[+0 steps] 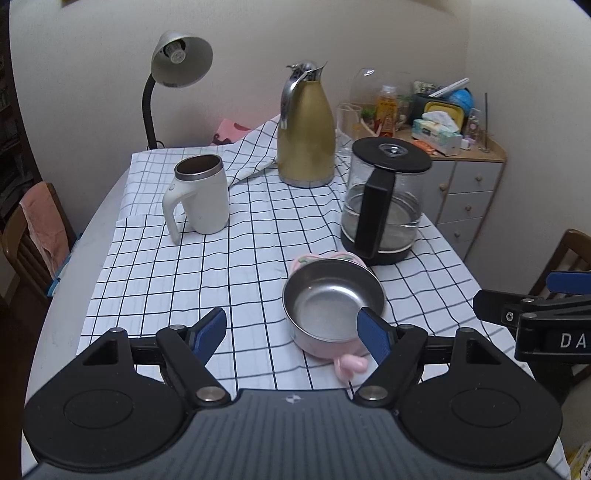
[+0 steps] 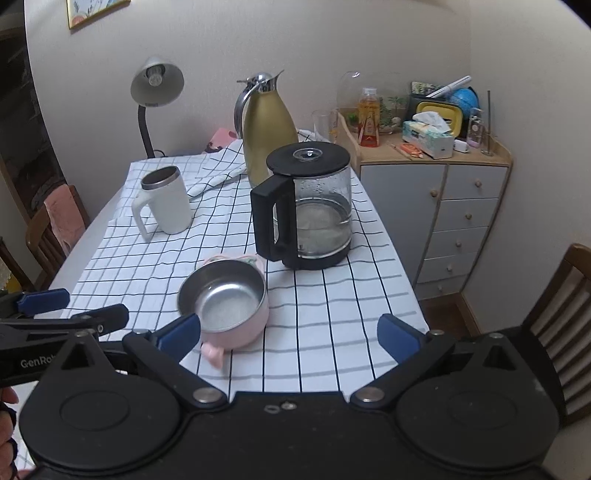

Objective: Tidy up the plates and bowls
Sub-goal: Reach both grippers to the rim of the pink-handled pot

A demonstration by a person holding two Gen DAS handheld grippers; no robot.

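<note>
Hovering low over the table, the left gripper (image 1: 291,334) and the right gripper (image 2: 288,338) are both spread wide and hold nothing. The pink bowl (image 1: 332,306) with its shiny steel inside sits just in front of them on the checked cloth (image 1: 166,277), near the glass kettle (image 1: 384,206) — so I think the tidying has barely started. No plates show anywhere. Only the right view shows the picture on the wall (image 2: 96,11) and the whole gray drawer cabinet (image 2: 454,221).

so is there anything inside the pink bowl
No, the pink bowl shows only its bare steel lining, standing open on the checked cloth.
</note>
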